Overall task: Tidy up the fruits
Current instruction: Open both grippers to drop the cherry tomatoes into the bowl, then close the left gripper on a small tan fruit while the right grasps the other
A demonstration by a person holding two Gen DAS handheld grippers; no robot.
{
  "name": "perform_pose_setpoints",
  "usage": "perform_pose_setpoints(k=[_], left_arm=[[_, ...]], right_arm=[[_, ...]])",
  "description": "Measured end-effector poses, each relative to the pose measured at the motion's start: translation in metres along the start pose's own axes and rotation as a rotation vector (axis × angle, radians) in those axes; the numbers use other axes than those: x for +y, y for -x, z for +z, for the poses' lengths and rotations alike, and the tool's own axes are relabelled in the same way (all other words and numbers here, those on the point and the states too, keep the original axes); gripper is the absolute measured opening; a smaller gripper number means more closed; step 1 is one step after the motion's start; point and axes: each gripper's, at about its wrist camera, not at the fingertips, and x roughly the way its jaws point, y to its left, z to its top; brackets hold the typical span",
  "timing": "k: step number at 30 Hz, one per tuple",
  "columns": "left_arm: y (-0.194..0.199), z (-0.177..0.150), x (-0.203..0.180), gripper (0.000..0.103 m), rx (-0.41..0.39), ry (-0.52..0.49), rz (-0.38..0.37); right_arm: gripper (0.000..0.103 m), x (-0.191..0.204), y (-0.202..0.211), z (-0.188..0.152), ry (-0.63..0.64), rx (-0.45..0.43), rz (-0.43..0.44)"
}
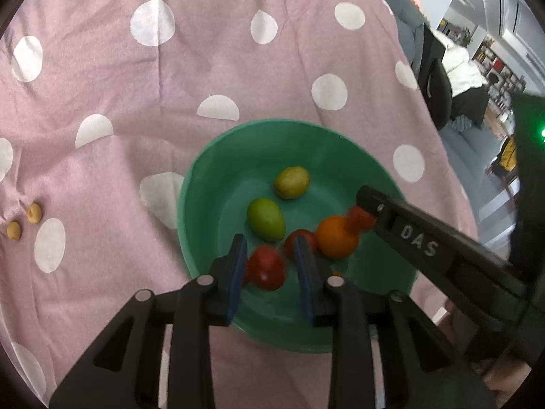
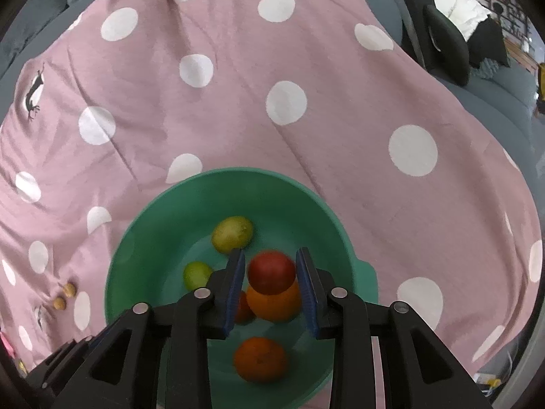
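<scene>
Black gripper fingers with blue pads are seen nearest in both wrist views. Left gripper [image 1: 270, 266]: fingers apart, a red fruit [image 1: 267, 267] noted between them, seemingly touching the left pad only; whether it is held cannot be told. Right gripper [image 2: 270, 281]: fingers set close on either side of a second red fruit [image 2: 271, 272], which is blurred; a firm clamp cannot be confirmed.

Pink cloth [image 2: 238, 119] with white dots is spread under everything. Green bowl [image 2: 136, 238] is set on it, taken as the landmark. Inside the bowl are recorded:
- orange [image 2: 274, 305], directly under the right gripper's red fruit
- second orange [image 2: 260, 359], at the bowl's near side
- yellow-green lemon [image 2: 232, 234], toward the far side
- green lime [image 2: 197, 274], left of centre

Two small tan pieces [image 2: 64, 296] are noted on the cloth, left of the bowl.
</scene>
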Motion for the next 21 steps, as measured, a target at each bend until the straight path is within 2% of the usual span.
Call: perform_pose_setpoints(k=[1, 2, 3, 4, 7, 11, 13, 18, 21], left_arm=[[0.004, 0.0, 0.002, 0.043, -0.01, 0.009, -0.006], [0.009, 0.001, 0.006, 0.057, -0.031, 0.021, -0.006], [0.013, 0.001, 0.008, 0.06, -0.043, 0.02, 0.011], [0.017, 0.001, 0.01, 0.062, -0.055, 0.015, 0.031], [0.028, 0.0, 0.026, 0.065, -0.068, 0.029, 0.097], [0.048, 0.0, 0.073, 0.066, -0.092, 0.13, 0.173], [0.062, -0.002, 0.108, 0.066, -0.114, 0.216, 0.224], [0.092, -0.012, 0.192, 0.064, -0.141, 0.426, 0.348], [0.108, -0.014, 0.232, 0.064, -0.167, 0.525, 0.37]], right_arm=[[0.038, -0.001, -0.001, 0.0, -0.005, 0.005, -0.004], [0.048, -0.001, -0.002, 0.0, -0.011, 0.011, -0.007], [0.054, -0.002, -0.002, 0.0, -0.013, 0.014, -0.008], [0.054, -0.002, -0.002, 0.0, -0.015, 0.013, -0.003], [0.054, 0.0, 0.0, 0.0, -0.009, 0.008, 0.016], [0.054, 0.011, 0.004, 0.001, 0.012, -0.007, 0.064], [0.054, 0.026, 0.006, 0.001, 0.034, -0.015, 0.108], [0.054, 0.084, 0.001, -0.001, 0.127, 0.012, 0.24], [0.054, 0.138, -0.01, -0.002, 0.209, 0.053, 0.333]])
